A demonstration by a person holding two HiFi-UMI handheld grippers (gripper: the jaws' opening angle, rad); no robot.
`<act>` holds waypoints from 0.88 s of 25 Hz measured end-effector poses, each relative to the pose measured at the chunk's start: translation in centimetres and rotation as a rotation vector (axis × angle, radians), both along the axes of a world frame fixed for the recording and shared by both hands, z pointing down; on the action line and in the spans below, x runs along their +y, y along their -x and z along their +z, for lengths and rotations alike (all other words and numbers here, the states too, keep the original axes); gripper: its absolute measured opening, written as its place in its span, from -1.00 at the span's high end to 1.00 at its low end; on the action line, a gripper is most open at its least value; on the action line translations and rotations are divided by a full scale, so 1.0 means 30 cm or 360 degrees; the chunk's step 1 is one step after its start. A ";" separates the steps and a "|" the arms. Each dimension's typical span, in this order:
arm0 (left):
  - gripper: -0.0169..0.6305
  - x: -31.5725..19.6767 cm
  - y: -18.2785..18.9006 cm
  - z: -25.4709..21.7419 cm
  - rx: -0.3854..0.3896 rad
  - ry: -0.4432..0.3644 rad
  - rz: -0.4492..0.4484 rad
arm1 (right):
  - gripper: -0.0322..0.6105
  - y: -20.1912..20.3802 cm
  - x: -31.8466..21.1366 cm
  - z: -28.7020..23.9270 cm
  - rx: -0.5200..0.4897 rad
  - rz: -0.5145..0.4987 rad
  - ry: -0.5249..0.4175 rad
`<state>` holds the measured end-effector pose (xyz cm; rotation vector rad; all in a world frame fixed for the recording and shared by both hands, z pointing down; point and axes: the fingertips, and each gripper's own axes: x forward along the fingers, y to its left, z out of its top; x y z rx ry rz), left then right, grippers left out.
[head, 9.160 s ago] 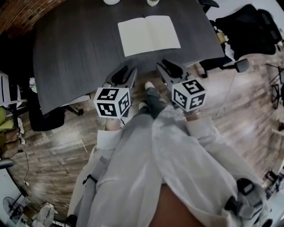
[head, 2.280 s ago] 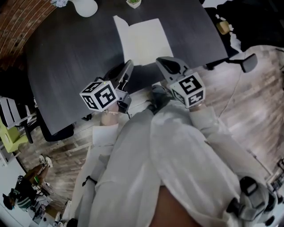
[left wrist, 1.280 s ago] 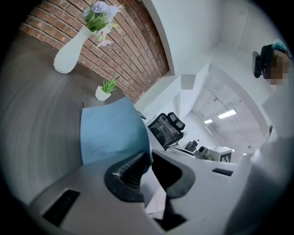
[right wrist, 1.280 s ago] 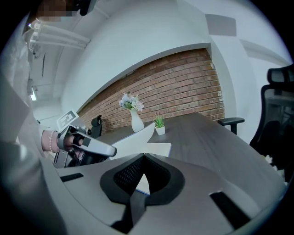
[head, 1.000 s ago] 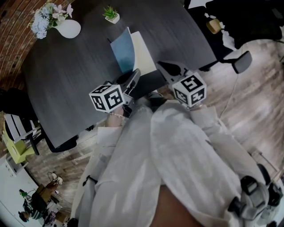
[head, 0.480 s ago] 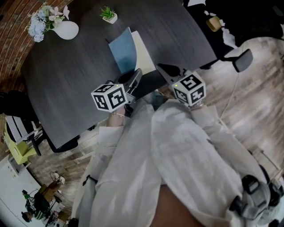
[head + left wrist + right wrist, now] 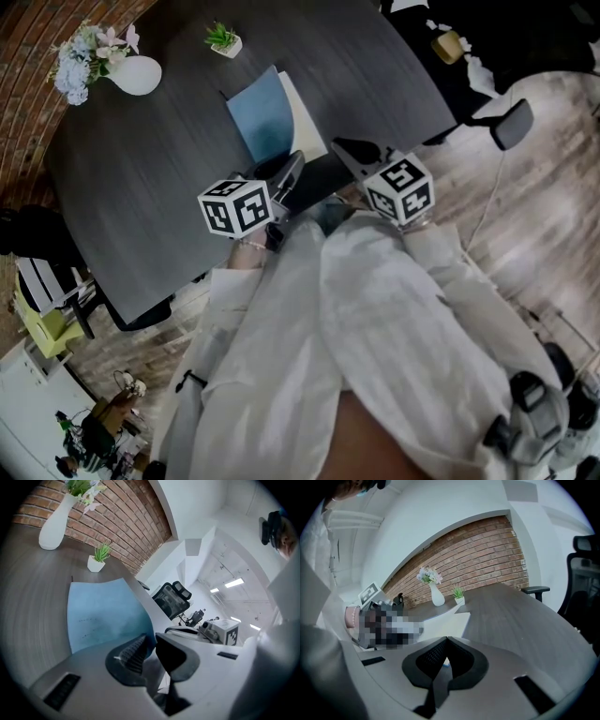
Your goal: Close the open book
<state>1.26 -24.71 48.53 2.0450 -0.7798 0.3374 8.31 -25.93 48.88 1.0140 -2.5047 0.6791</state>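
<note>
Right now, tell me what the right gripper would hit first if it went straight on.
Probably the book: its white page lies on the table just ahead of the shut right gripper, though depth is hard to judge.

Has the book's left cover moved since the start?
Yes. The blue cover has swung up off the table, toward the right-hand page.

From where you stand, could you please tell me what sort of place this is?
Probably an office meeting room: a large dark table, a black mesh office chair, and a brick wall behind a white vase of flowers.
</note>
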 end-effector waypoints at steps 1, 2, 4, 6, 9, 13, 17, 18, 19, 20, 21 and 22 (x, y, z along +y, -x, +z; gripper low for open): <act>0.79 -0.001 -0.003 0.004 -0.0005 0.0007 0.0011 | 0.88 -0.001 -0.002 0.003 0.0003 0.0000 0.0007; 0.79 -0.002 -0.006 0.008 -0.0010 0.0012 0.0022 | 0.88 -0.004 -0.007 0.004 0.0005 0.0003 0.0013; 0.79 -0.004 -0.011 0.016 -0.0021 0.0022 0.0040 | 0.88 -0.011 -0.017 0.007 0.0004 0.0014 0.0017; 0.78 -0.005 -0.014 0.022 -0.0026 0.0031 0.0053 | 0.88 -0.017 -0.025 0.008 0.0001 0.0029 0.0020; 0.78 -0.009 -0.024 0.034 -0.0046 0.0041 0.0088 | 0.88 -0.025 -0.031 0.011 0.0001 0.0047 0.0029; 0.77 -0.014 -0.039 0.054 -0.0068 0.0059 0.0139 | 0.88 -0.034 -0.036 0.028 -0.0004 0.0087 0.0059; 0.77 -0.017 -0.053 0.070 -0.0106 0.0058 0.0195 | 0.88 -0.048 -0.038 0.030 -0.0003 0.0114 0.0073; 0.77 -0.017 -0.057 0.075 -0.0119 0.0056 0.0210 | 0.88 -0.051 -0.037 0.033 -0.0001 0.0116 0.0077; 0.76 -0.017 -0.060 0.080 -0.0133 0.0055 0.0224 | 0.88 -0.052 -0.035 0.036 0.0002 0.0117 0.0081; 0.76 -0.016 -0.063 0.084 -0.0146 0.0054 0.0237 | 0.88 -0.053 -0.033 0.039 0.0004 0.0116 0.0085; 0.76 -0.017 -0.066 0.089 -0.0158 0.0052 0.0249 | 0.88 -0.053 -0.032 0.043 0.0006 0.0113 0.0090; 0.75 -0.017 -0.069 0.093 -0.0169 0.0049 0.0260 | 0.88 -0.053 -0.030 0.047 0.0008 0.0108 0.0093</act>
